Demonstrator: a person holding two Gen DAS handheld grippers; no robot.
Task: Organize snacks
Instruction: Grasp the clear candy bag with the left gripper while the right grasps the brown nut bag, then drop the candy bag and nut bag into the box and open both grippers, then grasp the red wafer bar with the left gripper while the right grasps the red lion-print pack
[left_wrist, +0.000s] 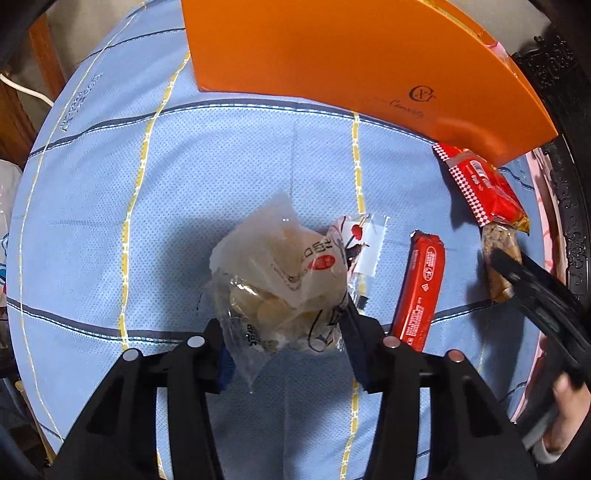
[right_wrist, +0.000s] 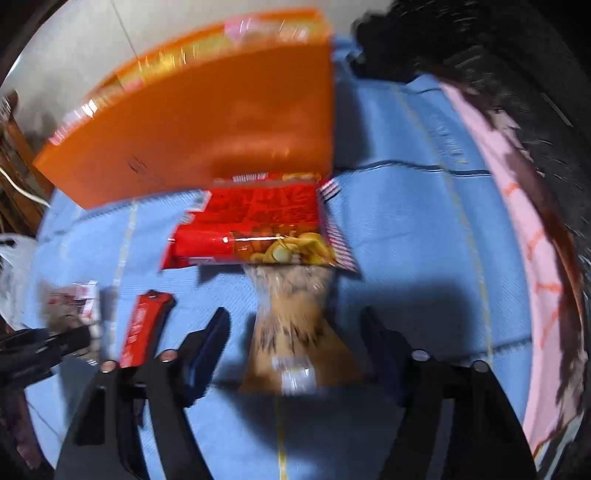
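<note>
Both tools down on snack packets.

My left tool pinches the clear packet of pale chips on the blue cloth-covered counter. My right tool stands spread around the brown nut packet, pads apart from it. A red bar lies between the two packets; the big red bag touches the orange box.
</note>
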